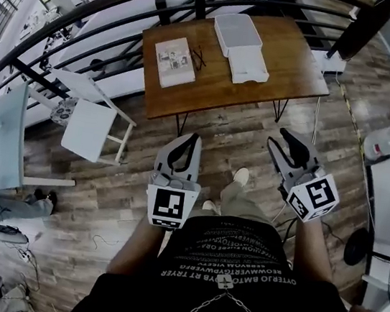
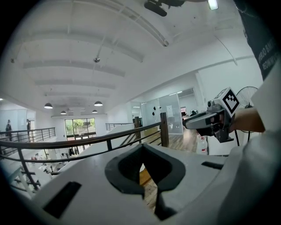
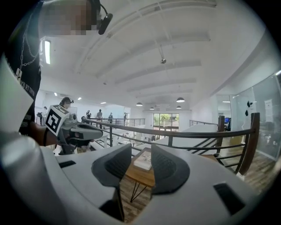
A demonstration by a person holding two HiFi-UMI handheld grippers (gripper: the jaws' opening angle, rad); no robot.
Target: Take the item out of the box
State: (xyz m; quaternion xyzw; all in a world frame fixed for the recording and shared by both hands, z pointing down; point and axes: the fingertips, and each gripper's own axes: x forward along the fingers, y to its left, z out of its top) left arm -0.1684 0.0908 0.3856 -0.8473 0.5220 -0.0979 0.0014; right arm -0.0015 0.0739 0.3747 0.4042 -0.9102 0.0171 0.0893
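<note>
The person stands on the wood floor [image 1: 225, 145], well back from the table [image 1: 219, 93], holding both tongs at waist height and touching nothing. The left tongs [image 1: 195, 143] have their tips together with nothing between them. The right tongs [image 1: 282, 138] stand apart and empty; in the right gripper view, the table shows through the gap between them.

The white box [image 1: 236, 33] lies near the table's far right corner. A flatter white piece [image 1: 250, 67] touches its near side; whether that is a lid or a tray cannot be told. A book [image 1: 174, 61] lies at the table's left edge, with a small dark thing [image 1: 198, 58] between it and the box. A dark railing [image 1: 129, 12] runs behind the table, and a white chair [image 1: 89, 127] stands on the floor off the table's near left corner.
</note>
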